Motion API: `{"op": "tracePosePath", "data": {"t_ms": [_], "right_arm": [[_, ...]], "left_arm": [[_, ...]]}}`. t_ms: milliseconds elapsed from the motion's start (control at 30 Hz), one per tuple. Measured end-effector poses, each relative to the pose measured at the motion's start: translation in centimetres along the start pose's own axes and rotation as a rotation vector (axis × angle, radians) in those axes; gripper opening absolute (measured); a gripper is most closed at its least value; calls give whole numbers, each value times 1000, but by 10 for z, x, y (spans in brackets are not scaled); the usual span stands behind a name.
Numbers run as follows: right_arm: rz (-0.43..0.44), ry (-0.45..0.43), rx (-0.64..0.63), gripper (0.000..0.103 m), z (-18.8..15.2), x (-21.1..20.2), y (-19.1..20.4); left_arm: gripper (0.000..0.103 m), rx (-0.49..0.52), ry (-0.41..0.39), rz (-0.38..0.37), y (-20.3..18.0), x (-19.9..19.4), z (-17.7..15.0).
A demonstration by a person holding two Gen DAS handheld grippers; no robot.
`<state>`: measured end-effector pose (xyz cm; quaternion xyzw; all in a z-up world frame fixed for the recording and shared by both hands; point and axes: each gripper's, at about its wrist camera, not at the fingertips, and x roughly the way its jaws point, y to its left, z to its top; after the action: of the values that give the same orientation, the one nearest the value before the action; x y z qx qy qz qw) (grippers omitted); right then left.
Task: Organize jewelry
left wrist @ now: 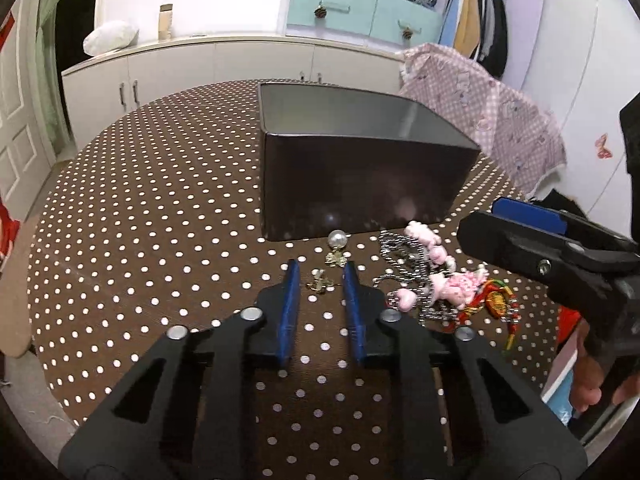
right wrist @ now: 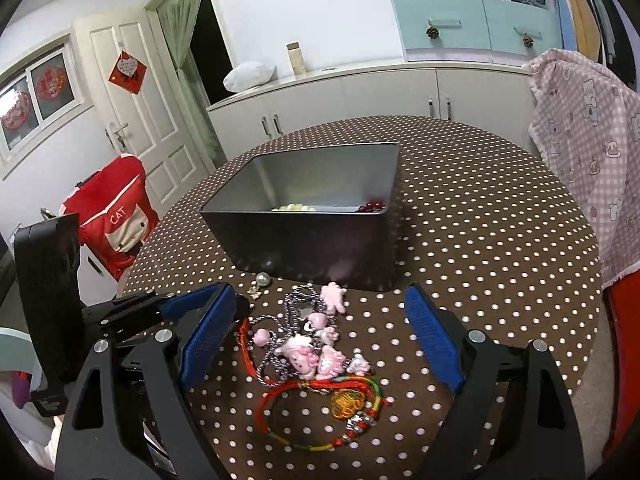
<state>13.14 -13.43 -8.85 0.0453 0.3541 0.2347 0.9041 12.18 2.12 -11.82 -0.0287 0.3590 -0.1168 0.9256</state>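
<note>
A small gold earring point(left wrist: 320, 282) lies on the dotted cloth between the blue pads of my left gripper point(left wrist: 321, 266); the pads stand close beside it without pressing. Just beyond lies a pearl earring point(left wrist: 337, 240) point(right wrist: 262, 278). The dark metal box point(left wrist: 360, 184) point(right wrist: 312, 248) stands behind, holding cream beads point(right wrist: 292, 208) and red beads point(right wrist: 372, 205). My right gripper point(right wrist: 320, 292) is wide open over a silver chain with pink charms point(right wrist: 304, 344) point(left wrist: 424, 276) and a red multicoloured string bracelet point(right wrist: 320, 400) point(left wrist: 496, 300).
The round table has a brown cloth with white dots point(left wrist: 160, 240). A chair draped in pink checked fabric point(left wrist: 480, 108) stands at the far right, a red-covered chair point(right wrist: 112, 220) at the left. White cabinets point(left wrist: 200, 68) line the wall.
</note>
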Motion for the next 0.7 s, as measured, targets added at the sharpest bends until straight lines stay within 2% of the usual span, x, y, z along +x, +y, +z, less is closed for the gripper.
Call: {"op": "tracePosePath", "data": {"t_ms": [133, 300, 433, 533, 567, 700], "right_arm": [[2, 6, -16, 83, -1, 1, 5], [6, -2, -15, 83, -1, -2, 9], [23, -7, -23, 82, -2, -1, 12], [68, -13, -14, 82, -2, 0, 14], [90, -12, -16, 81, -2, 1, 15], [105, -1, -38, 63, 2, 7, 23]], "left_arm": [[11, -6, -5, 6, 3, 0, -1], [10, -40, -37, -16, 11, -6, -4], [9, -51, -63, 2, 17, -11, -6], [9, -55, -85, 21, 22, -15, -5], [9, -58, -89, 18, 24, -15, -5], [9, -65, -103, 30, 31, -19, -3]]}}
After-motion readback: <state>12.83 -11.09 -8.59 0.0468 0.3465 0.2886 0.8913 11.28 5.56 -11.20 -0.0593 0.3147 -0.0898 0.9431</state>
